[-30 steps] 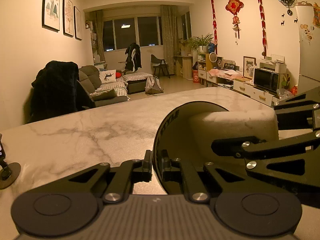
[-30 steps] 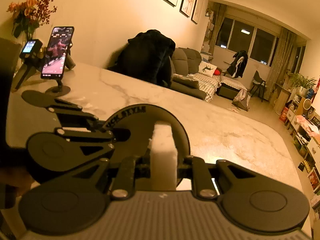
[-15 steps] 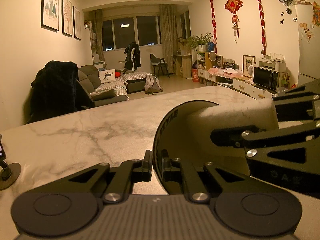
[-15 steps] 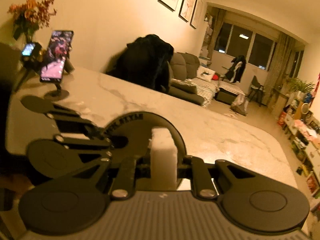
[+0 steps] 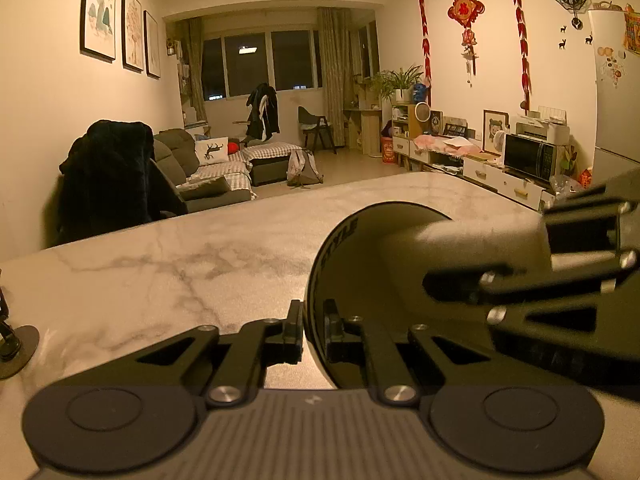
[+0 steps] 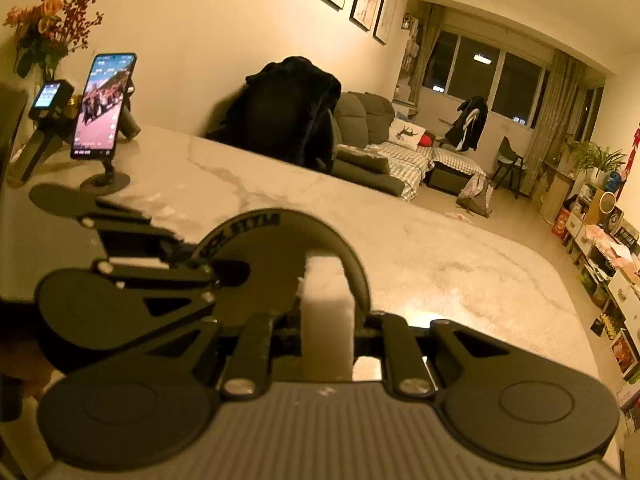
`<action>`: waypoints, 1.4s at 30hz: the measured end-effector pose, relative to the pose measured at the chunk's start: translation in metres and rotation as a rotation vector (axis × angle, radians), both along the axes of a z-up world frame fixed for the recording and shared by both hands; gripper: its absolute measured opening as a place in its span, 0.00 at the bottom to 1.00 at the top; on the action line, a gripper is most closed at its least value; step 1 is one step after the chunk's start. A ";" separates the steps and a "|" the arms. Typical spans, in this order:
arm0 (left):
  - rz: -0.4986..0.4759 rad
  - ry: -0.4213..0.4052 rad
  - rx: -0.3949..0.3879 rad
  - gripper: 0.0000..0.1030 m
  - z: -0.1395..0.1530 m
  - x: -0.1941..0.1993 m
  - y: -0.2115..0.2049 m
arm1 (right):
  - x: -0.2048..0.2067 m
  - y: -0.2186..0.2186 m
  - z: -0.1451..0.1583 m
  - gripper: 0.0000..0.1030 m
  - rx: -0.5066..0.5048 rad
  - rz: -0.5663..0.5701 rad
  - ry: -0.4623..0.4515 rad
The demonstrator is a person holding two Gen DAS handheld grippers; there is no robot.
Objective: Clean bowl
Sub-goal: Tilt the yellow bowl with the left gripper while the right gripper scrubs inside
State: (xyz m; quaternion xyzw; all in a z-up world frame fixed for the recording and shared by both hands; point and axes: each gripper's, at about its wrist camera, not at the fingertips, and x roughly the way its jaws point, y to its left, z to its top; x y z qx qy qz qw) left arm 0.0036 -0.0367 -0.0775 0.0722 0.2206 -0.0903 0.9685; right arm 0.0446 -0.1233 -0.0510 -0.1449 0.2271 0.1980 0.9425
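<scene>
My left gripper (image 5: 312, 334) has its jaws clamped on the rim of the round black bowl with lettering on its rim (image 5: 360, 264), held tilted above the white marble-veined counter (image 5: 168, 276). My right gripper (image 6: 328, 330) has its jaws clamped on a white rectangular sponge block (image 6: 326, 312), whose far end reaches into the bowl's hollow. A phone on a stand (image 6: 102, 108) stands near the counter's far corner.

"STYLE" on the black bowl (image 5: 362, 276) rim
</scene>
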 end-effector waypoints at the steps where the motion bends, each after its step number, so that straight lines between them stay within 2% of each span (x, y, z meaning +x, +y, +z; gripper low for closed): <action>1: -0.001 0.001 -0.001 0.09 0.000 0.000 0.000 | 0.000 0.000 -0.002 0.16 -0.003 0.000 0.004; 8: -0.008 -0.003 0.000 0.10 0.001 0.000 0.000 | -0.001 0.004 -0.016 0.17 0.018 0.027 0.065; 20: -0.016 0.005 0.000 0.10 0.000 -0.001 0.001 | 0.004 -0.005 -0.002 0.17 0.014 -0.011 0.024; 25: -0.022 0.004 -0.004 0.11 0.001 -0.001 0.000 | 0.007 -0.006 -0.011 0.17 0.029 -0.001 0.058; 28: -0.035 0.027 -0.022 0.16 -0.001 0.001 0.000 | 0.007 -0.005 -0.016 0.17 0.030 0.000 0.075; 30: -0.039 0.055 -0.064 0.22 -0.003 0.003 0.002 | 0.008 -0.006 -0.018 0.17 0.028 -0.004 0.080; 34: -0.027 0.118 -0.191 0.24 -0.010 0.009 0.008 | 0.009 -0.010 -0.020 0.17 0.031 -0.009 0.089; 37: -0.008 0.197 -0.317 0.24 -0.017 0.017 0.019 | 0.009 -0.010 -0.019 0.17 0.035 -0.008 0.086; 40: 0.015 0.281 -0.537 0.23 -0.030 0.024 0.038 | 0.009 -0.009 -0.019 0.17 0.039 -0.006 0.085; 42: 0.025 0.284 -0.561 0.20 -0.031 0.024 0.042 | 0.009 -0.007 -0.019 0.18 0.037 -0.001 0.088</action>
